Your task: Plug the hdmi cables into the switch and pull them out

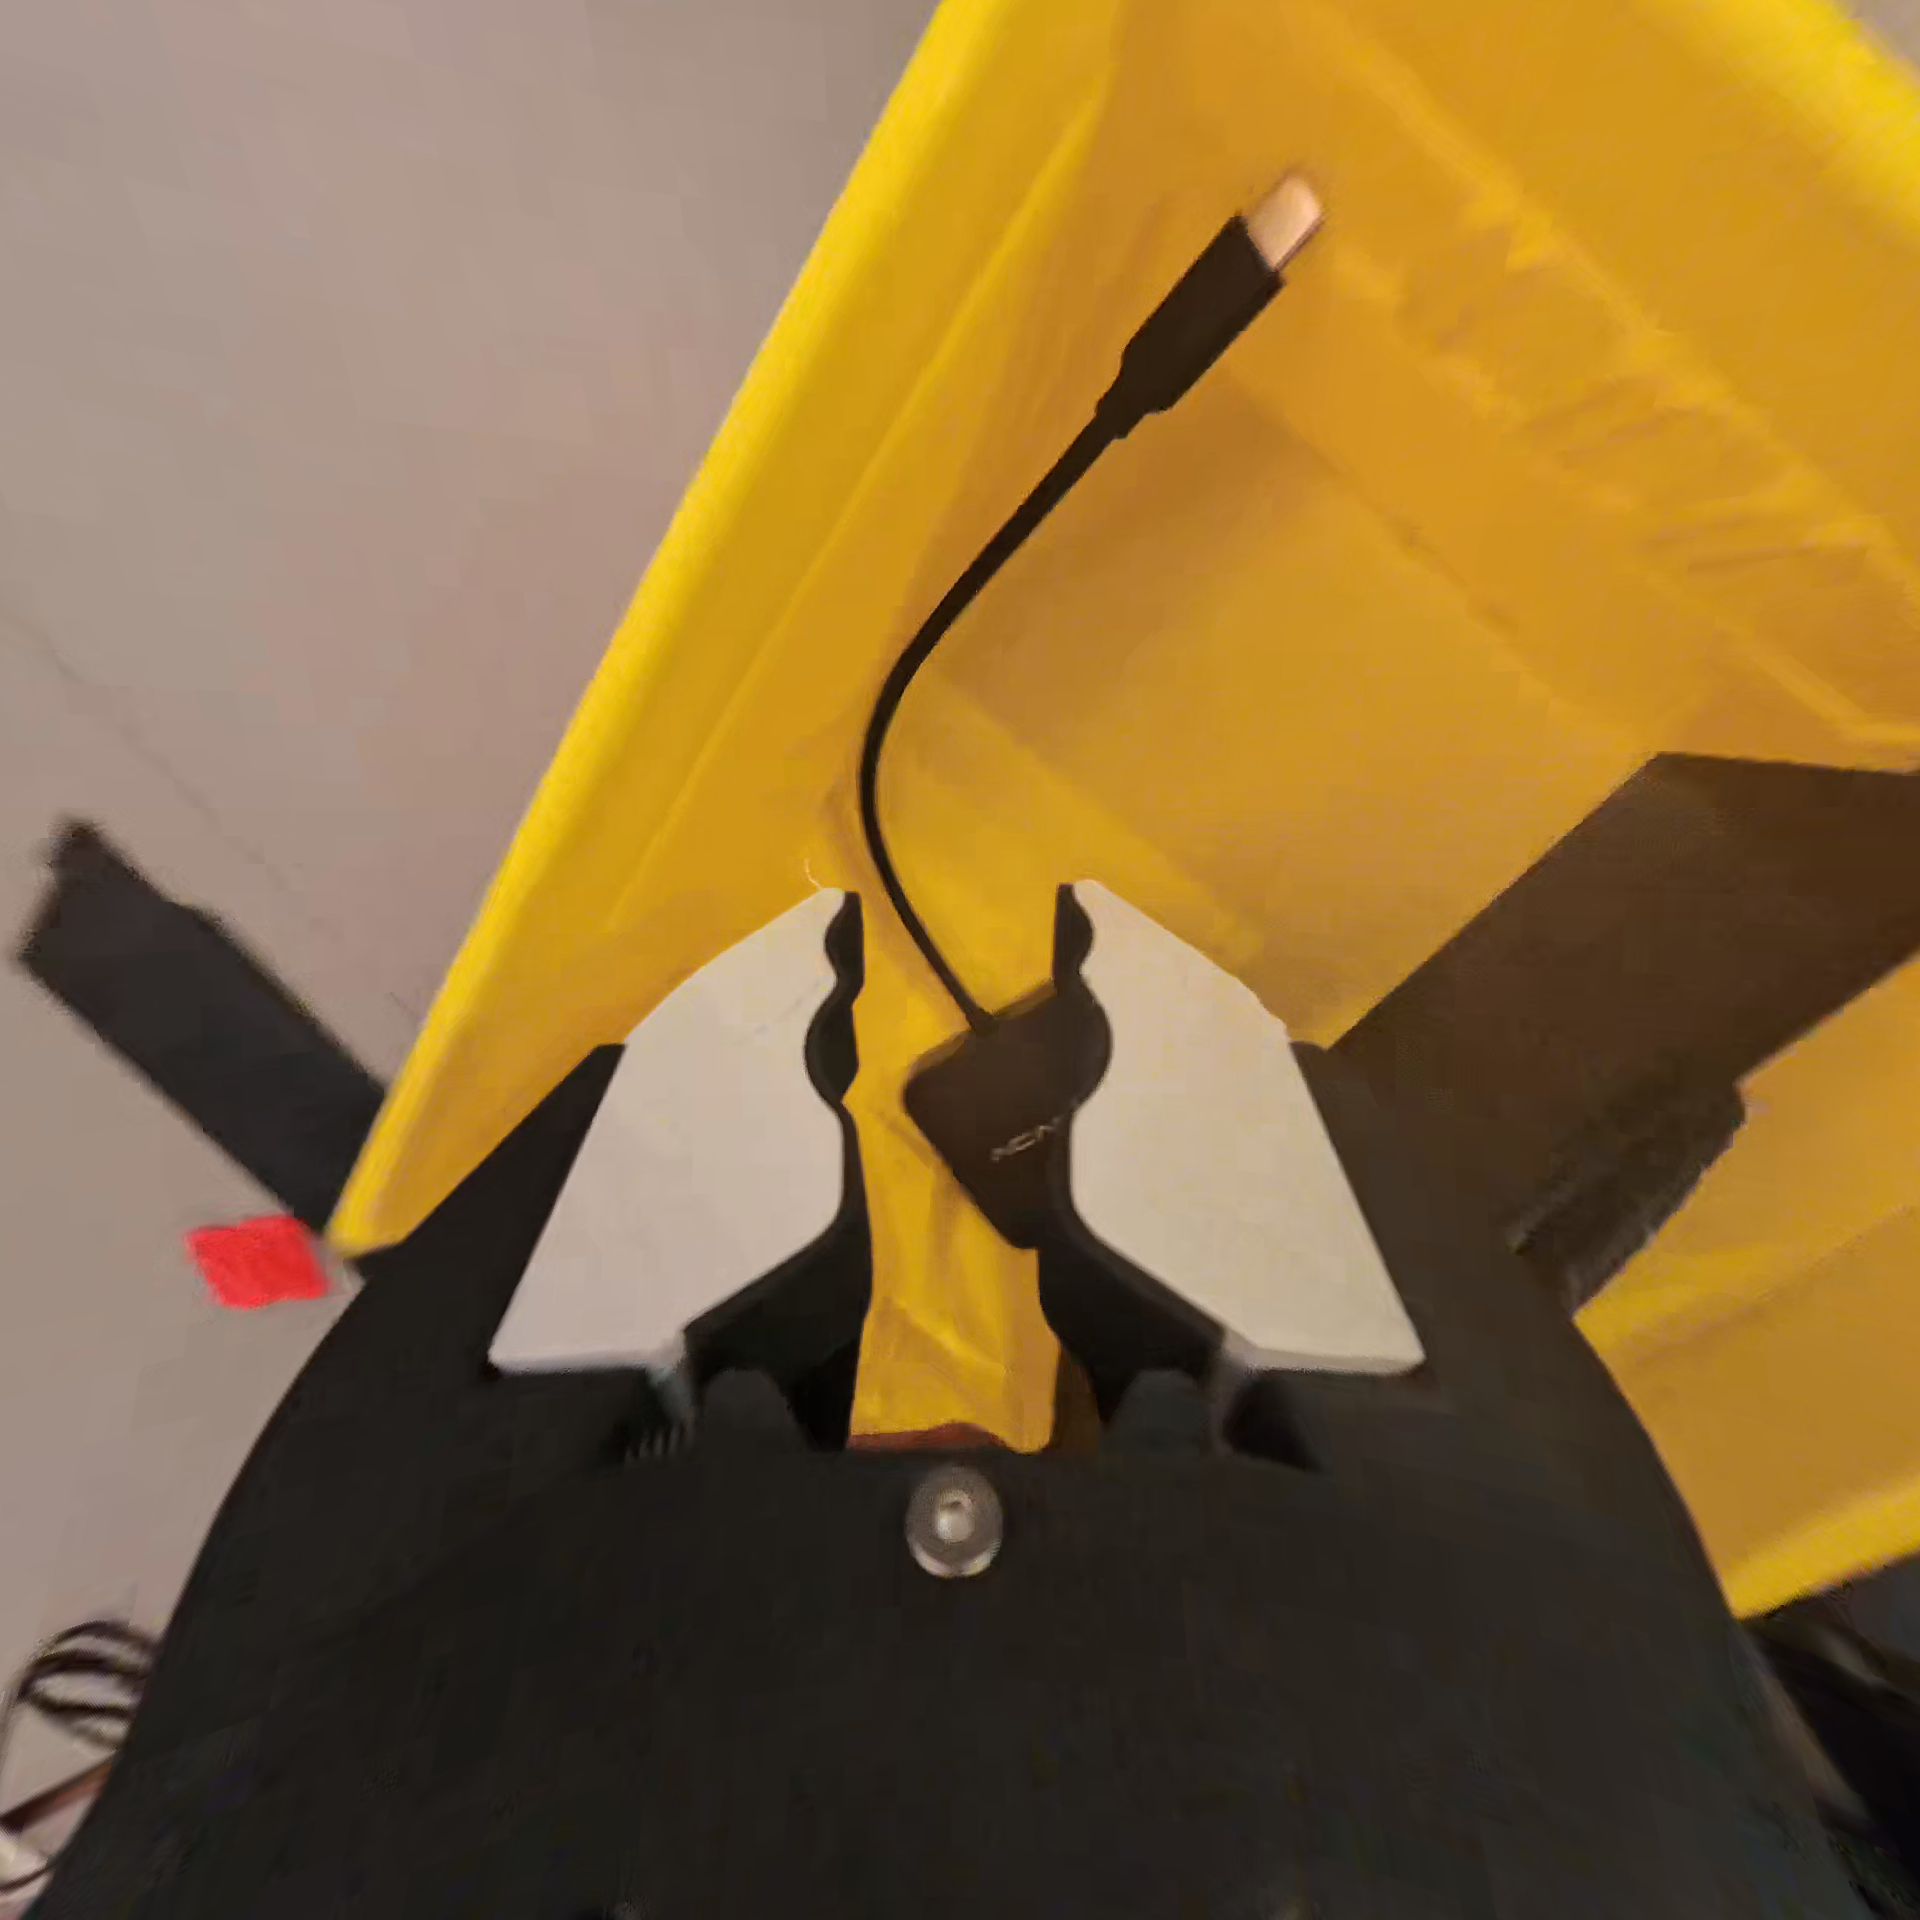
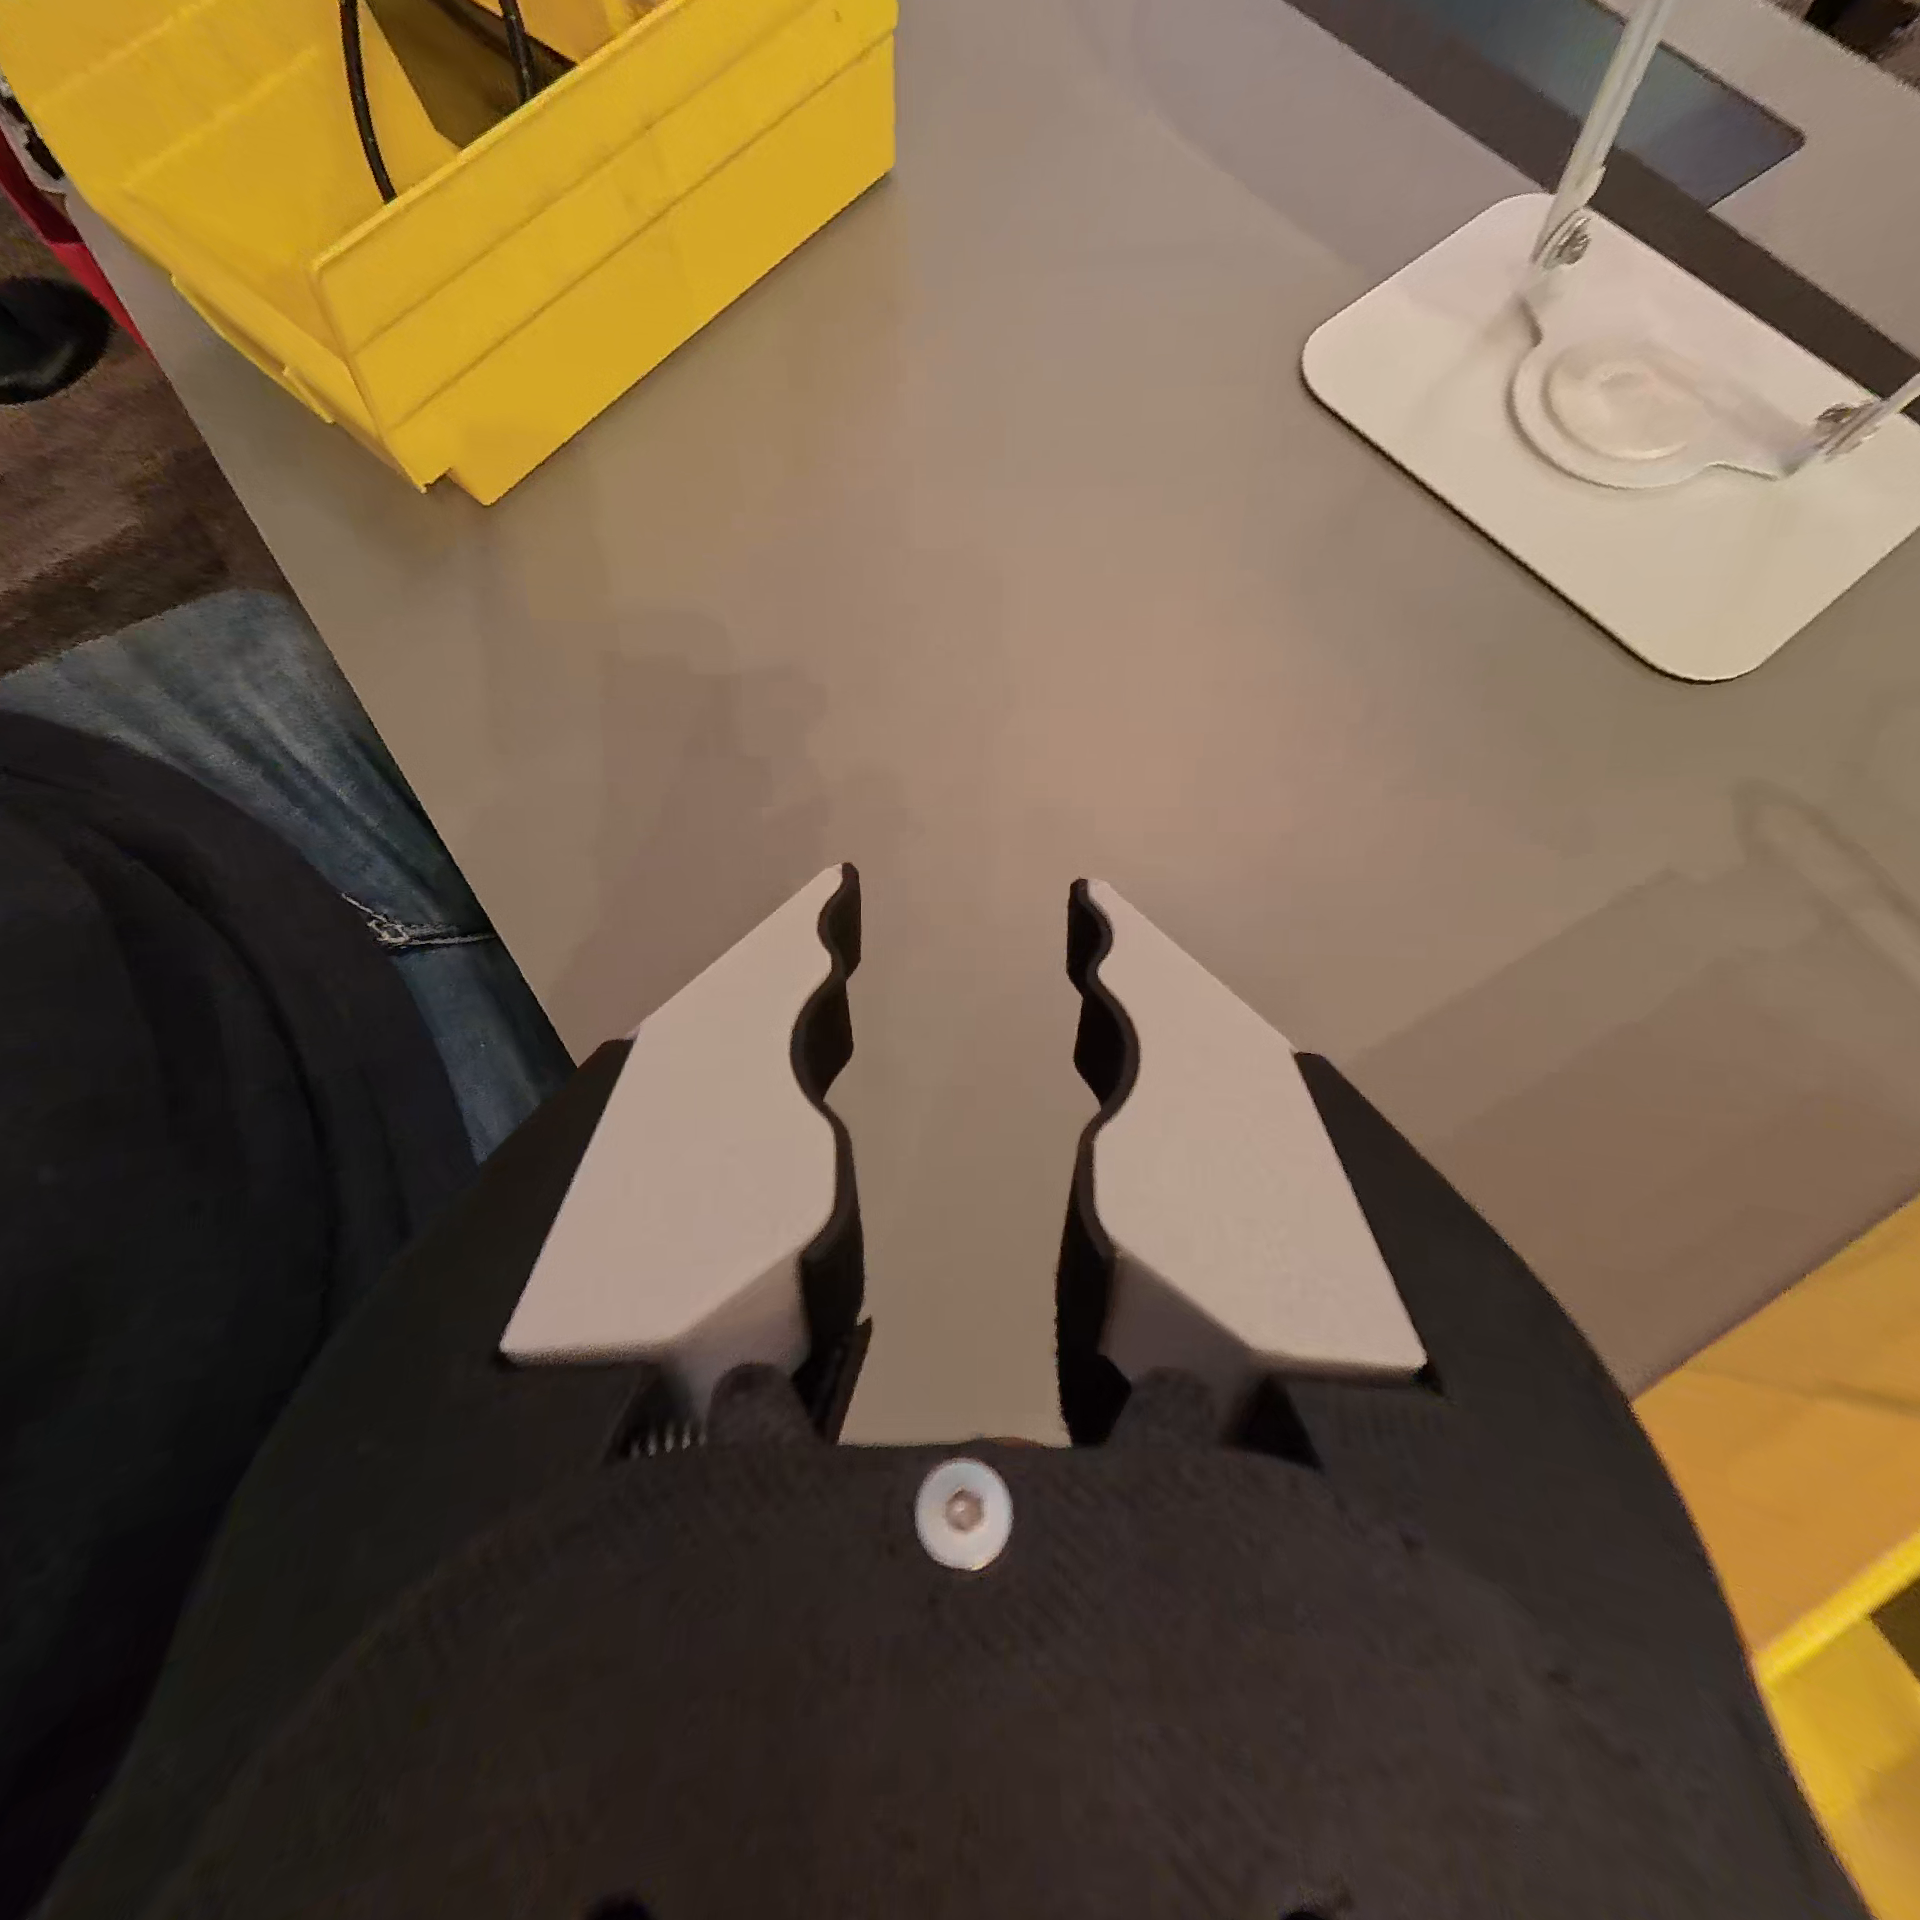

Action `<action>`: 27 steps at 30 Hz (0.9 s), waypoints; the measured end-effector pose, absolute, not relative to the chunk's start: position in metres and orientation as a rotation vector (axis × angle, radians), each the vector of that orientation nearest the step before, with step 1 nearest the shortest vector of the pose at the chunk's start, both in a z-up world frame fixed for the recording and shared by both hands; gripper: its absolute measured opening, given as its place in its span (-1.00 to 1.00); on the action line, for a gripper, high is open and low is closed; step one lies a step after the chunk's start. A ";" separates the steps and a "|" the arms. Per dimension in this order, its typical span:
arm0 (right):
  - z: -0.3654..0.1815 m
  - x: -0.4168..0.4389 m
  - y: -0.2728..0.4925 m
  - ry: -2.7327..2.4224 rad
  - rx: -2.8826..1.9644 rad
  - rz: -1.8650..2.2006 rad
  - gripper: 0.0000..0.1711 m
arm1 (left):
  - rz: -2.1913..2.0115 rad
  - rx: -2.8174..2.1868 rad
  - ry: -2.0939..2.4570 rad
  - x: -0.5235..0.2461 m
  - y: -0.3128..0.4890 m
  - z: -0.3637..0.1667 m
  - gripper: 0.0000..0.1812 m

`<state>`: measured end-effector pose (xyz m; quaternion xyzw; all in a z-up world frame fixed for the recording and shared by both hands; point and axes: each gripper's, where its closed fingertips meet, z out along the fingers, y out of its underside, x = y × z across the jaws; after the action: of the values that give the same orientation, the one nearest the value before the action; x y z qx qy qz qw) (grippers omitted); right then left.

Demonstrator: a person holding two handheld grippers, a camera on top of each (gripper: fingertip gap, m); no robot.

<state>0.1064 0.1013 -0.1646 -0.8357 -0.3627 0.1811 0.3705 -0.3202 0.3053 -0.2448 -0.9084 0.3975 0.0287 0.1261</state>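
Observation:
In the left wrist view, a small black switch body (image 1: 1003, 1117) with a short black cable (image 1: 935, 707) ending in a metal-tipped plug (image 1: 1283, 223) lies inside a yellow bin (image 1: 1351, 623). My left gripper (image 1: 961, 904) is over the bin with its jaws apart. The switch body sits between the fingers against the right finger (image 1: 1081, 997), with a gap to the left finger. The view is blurred. My right gripper (image 2: 961, 883) is open and empty above the grey table (image 2: 987, 623).
A yellow bin (image 2: 582, 270) with black cables (image 2: 364, 104) in it stands at the table's far left. A white monitor stand base (image 2: 1621, 447) is at the right. A person's leg in jeans (image 2: 343, 790) is by the table's left edge. Another yellow bin (image 2: 1787, 1455) is at lower right. There is about 50 cm between the tips of the two grippers. The left tips stand about 10 cm off the metal-tipped plug (image 1: 1283, 223).

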 end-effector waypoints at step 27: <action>-0.172 0.085 0.094 -0.979 -2.109 0.577 -0.57 | 0.319 -2.333 1.103 -0.313 0.329 -0.181 -0.96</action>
<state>0.0845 0.0942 -0.1725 -0.8198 -0.3807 0.2244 0.3642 -0.3130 0.3286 -0.1805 -0.8646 0.4088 0.1182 0.2672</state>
